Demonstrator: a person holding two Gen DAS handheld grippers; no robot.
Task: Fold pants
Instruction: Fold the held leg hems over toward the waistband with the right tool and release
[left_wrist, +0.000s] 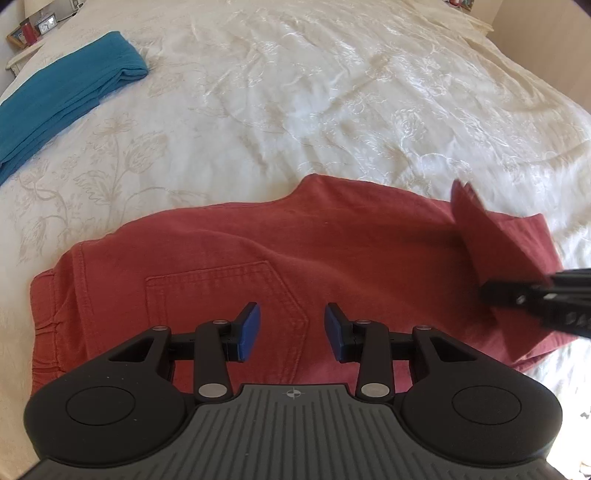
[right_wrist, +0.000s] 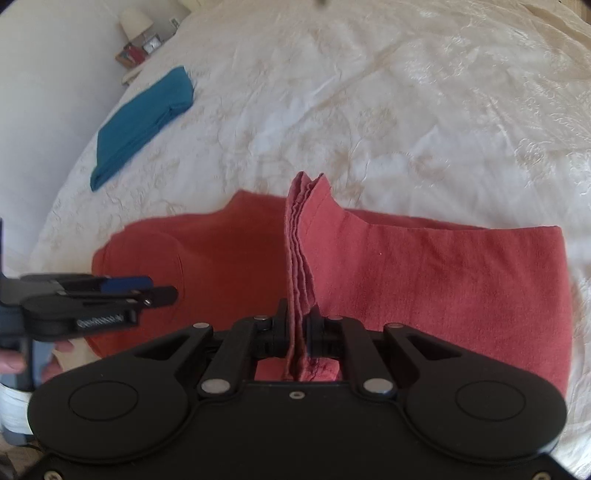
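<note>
Red pants (left_wrist: 332, 251) lie across the white bedspread (left_wrist: 295, 92), waistband to the left and back pocket (left_wrist: 221, 295) facing up. My left gripper (left_wrist: 291, 328) hovers over that pocket, open, its blue pads (left_wrist: 249, 330) holding nothing. In the right wrist view my right gripper (right_wrist: 299, 325) is shut on the stacked leg hems (right_wrist: 299, 229), which stand up as a ridge, lifted over the rest of the pants (right_wrist: 443, 288). The left gripper (right_wrist: 162, 290) shows side-on at the left there. The right gripper (left_wrist: 491, 291) enters the left wrist view from the right, with the lifted hems (left_wrist: 476, 229) in it.
A folded teal garment (left_wrist: 62, 92) (right_wrist: 144, 122) lies at the far left of the bed. Beyond it a nightstand (right_wrist: 129, 59) carries a lamp (right_wrist: 136, 22) and a small clock (right_wrist: 151, 44). A person's hand (right_wrist: 11, 362) holds the left gripper's handle.
</note>
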